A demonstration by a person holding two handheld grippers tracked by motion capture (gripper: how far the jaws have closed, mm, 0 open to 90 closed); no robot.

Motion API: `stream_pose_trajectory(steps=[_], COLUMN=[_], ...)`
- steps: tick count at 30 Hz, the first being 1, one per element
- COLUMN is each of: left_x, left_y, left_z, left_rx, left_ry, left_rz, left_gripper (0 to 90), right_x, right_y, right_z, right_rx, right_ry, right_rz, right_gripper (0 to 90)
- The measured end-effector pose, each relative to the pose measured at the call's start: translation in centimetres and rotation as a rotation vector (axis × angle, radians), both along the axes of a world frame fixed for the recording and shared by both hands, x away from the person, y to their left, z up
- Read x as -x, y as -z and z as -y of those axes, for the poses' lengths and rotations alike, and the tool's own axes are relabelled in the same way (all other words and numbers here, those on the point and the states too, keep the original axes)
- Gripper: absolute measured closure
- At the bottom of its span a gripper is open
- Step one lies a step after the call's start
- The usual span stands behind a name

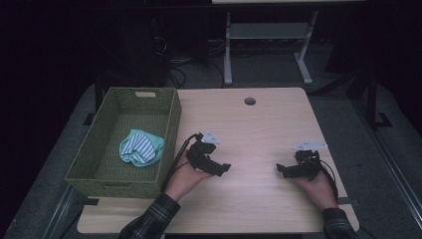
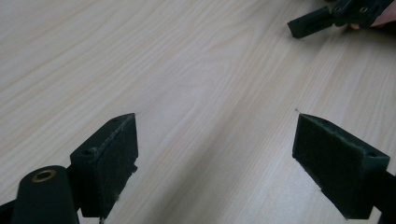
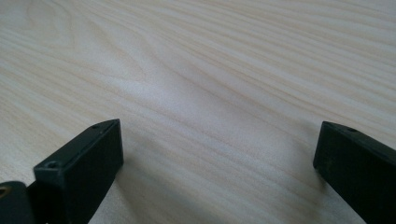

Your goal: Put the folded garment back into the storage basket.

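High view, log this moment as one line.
left gripper: open, holds nothing | right gripper: open, holds nothing | striped cloth: in green basket | table: bare wood between grippers

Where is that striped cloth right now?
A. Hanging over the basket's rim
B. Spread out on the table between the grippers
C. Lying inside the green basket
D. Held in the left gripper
C: the striped cloth lies crumpled on the floor of the green basket, apart from both grippers, whose jaws stand open over bare wood.
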State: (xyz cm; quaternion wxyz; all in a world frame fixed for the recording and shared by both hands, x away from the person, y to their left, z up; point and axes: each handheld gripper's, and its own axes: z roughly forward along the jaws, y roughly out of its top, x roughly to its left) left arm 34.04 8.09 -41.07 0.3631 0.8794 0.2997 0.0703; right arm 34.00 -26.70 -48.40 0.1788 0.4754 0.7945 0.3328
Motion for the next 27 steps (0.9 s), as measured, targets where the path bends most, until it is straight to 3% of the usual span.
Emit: stream_pose_trajectory(steps=[9,20,24,27], left_x=[0.0,0.0,0.4,0.5], left_y=[2.6,5.3,5.7,6.0], left_z=[0.9,1.6,1.8,1.5], left_rx=[-0.013,-0.095,-0.129,-0.100], left_ry=[-0.001,0.003,0.016,0.018], left_rz=[-0.008,-0.015,0.027,0.052], left_gripper=[13.6,13.5,12.8,12.6], right_x=[0.0,0.0,0.0,0.0], right_y=[0.0,0.0,0.0,0.0], right_z=[0.0,0.0,0.0,0.0], right_rx=[0.000,0.000,0.000,0.001], right_ry=[0.000,0.000,-0.001,-0.002], right_rz=[0.000,0.000,0.000,0.001], right_gripper=[1.1,1.1,1.1,1.1])
